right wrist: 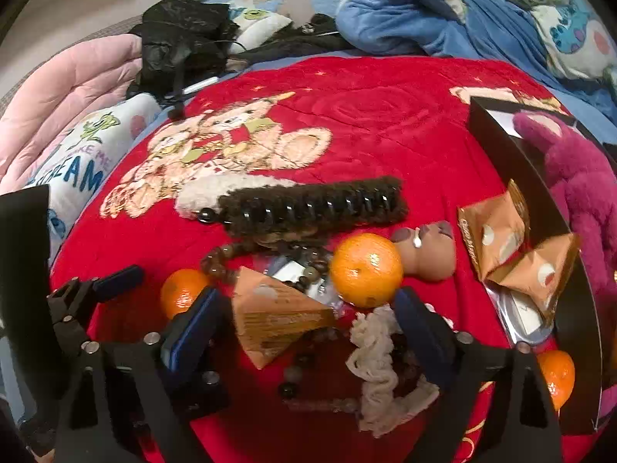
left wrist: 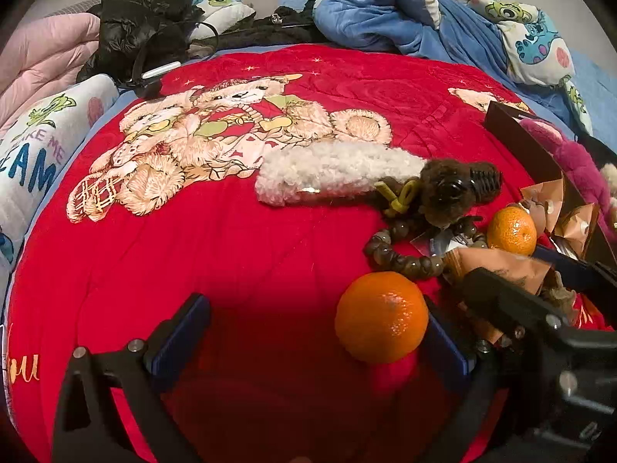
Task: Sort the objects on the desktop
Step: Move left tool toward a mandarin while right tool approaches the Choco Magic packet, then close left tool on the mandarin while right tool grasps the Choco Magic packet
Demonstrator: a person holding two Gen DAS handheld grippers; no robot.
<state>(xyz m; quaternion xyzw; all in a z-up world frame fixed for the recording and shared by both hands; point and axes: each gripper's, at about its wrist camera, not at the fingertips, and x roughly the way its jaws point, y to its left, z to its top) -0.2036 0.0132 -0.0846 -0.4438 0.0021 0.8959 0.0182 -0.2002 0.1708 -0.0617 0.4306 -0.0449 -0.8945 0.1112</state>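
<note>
On the red bear-print quilt (left wrist: 231, 254), a tangerine (left wrist: 381, 316) lies between the fingers of my open left gripper (left wrist: 314, 308), close against the right pad (left wrist: 443, 343) and far from the left one. My right gripper (right wrist: 306, 297) stands open around an orange triangular snack packet (right wrist: 277, 312). Its left pad (right wrist: 193, 328) is beside the packet's edge, and a cream tassel (right wrist: 378, 355) and loose beads lie by the right pad. A second tangerine (right wrist: 366, 270) sits just beyond the right fingertip. A bead bracelet (left wrist: 401, 254) and a brown fluffy claw clip (right wrist: 312, 204) lie behind.
A black box (right wrist: 578, 308) at the right holds a pink plush (right wrist: 578, 193), two snack packets (right wrist: 493, 239) and a tangerine (right wrist: 555, 374). A white fluffy clip (left wrist: 339, 169) lies mid-quilt. A small tan doll (right wrist: 428, 254) lies near the box. Bedding and black clothes (left wrist: 142, 19) pile up behind.
</note>
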